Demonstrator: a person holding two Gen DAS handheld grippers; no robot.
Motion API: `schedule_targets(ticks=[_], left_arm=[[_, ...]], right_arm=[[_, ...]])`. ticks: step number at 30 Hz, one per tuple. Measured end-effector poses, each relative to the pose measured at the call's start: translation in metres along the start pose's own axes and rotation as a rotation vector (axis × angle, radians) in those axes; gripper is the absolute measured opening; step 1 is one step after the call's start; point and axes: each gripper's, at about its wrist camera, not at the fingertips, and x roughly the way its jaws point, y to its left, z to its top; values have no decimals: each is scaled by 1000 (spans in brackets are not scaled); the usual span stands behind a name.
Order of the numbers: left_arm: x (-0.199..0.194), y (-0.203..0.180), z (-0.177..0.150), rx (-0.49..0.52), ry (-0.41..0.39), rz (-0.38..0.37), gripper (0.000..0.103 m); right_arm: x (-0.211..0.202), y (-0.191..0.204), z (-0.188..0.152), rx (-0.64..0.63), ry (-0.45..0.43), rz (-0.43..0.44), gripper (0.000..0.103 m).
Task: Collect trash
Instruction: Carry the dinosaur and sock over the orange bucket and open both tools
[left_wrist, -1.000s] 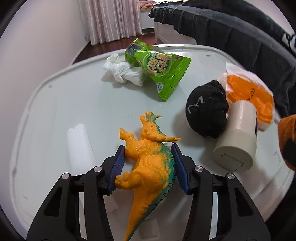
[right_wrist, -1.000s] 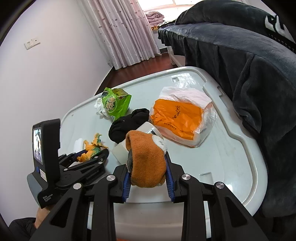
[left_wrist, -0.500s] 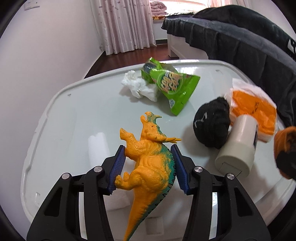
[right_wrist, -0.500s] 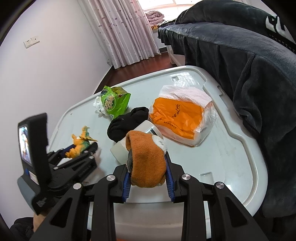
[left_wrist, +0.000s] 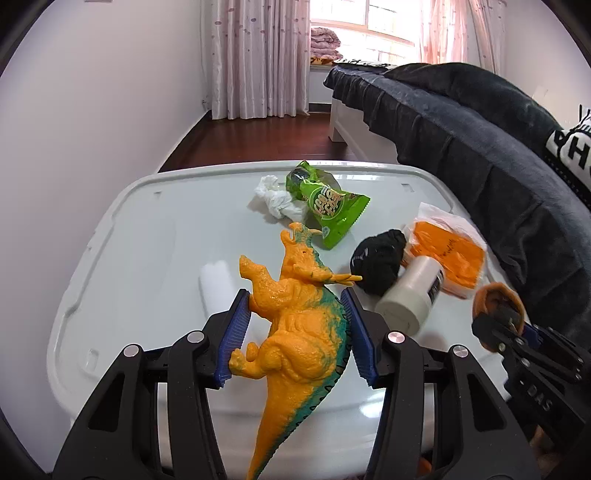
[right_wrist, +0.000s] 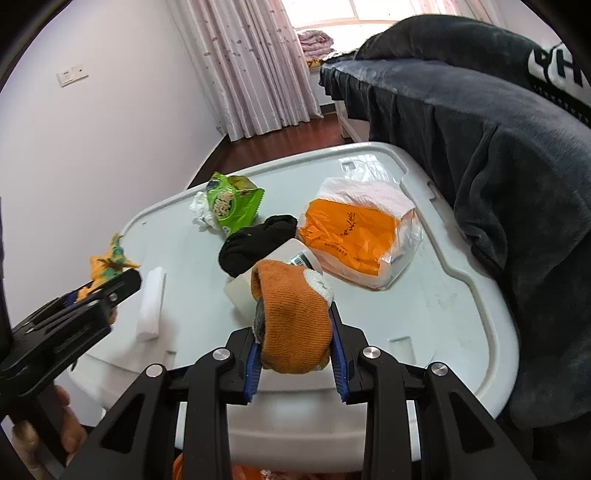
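Observation:
My left gripper is shut on an orange and teal toy dinosaur, held clear above the white table. The dinosaur's tail hangs down between the arms. My right gripper is shut on a rolled orange sock near the table's front edge. On the table lie a green snack bag, a crumpled white tissue, a black sock ball, a white bottle on its side, an orange bag in clear plastic and a white foam block.
A dark blanket covers the bed along the table's right side and overhangs its edge. A pale wall runs along the left. Pink curtains and wooden floor lie beyond the table. A hand holds the left gripper's handle at lower left.
The left gripper has lifted the dinosaur up and back from the table; the table's things look smaller and farther. The right gripper with the orange sock has stayed put.

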Motion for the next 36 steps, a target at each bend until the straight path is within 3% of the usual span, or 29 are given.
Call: schedule_targets(ticks=[11, 22, 29, 36], left_arm=[[-47, 11, -38, -34, 14, -22, 50], [-91, 4, -111, 10, 64, -29, 50], [-95, 4, -148, 21, 154, -16, 50], [-78, -2, -174, 37, 254, -25, 50]], right_arm=[[-42, 15, -33, -83, 3, 23, 31], [-86, 32, -93, -158, 71, 91, 31], [-100, 40, -123, -211, 125, 108, 31], [-88, 43, -141, -227, 192, 101, 31]])
